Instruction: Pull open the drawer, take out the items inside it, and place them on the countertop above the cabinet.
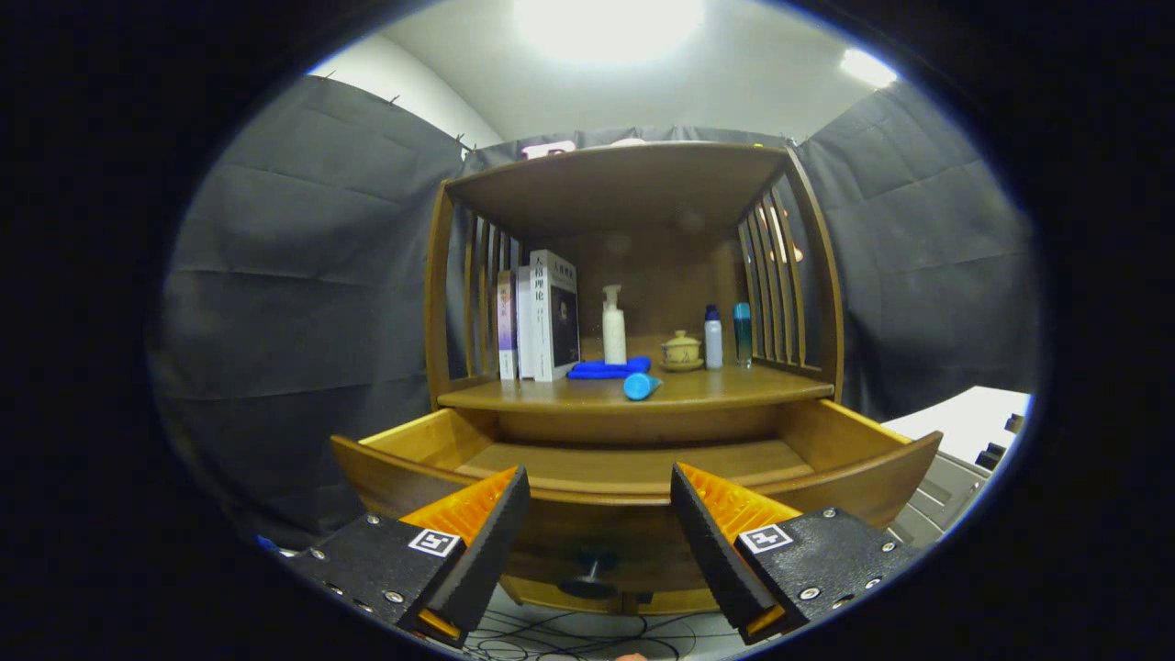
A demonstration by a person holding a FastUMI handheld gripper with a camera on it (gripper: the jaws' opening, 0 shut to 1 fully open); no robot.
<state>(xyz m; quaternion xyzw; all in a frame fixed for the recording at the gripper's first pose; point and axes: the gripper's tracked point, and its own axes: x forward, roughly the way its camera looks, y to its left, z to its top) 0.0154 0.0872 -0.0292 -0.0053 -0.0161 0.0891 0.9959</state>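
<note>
The wooden cabinet's drawer [826, 459] is pulled out toward me, and the part of its inside that I can see holds nothing. On the countertop [734, 390] above it lie a folded blue cloth [606, 369] and a blue cylinder [641, 386] on its side near the front edge. My gripper [598, 503] hangs open in front of the drawer's front panel, with nothing between its fingers. The dark drawer knob [592, 574] shows low between the fingers.
Under the cabinet's top shelf, on the countertop, stand three books [542, 317], a white pump bottle [613, 326], a small lidded pot [681, 351], a white bottle [713, 338] and a teal bottle [742, 334]. Slatted sides flank the shelf. Cables [569, 638] lie on the floor. A white and grey unit [964, 450] stands at the right.
</note>
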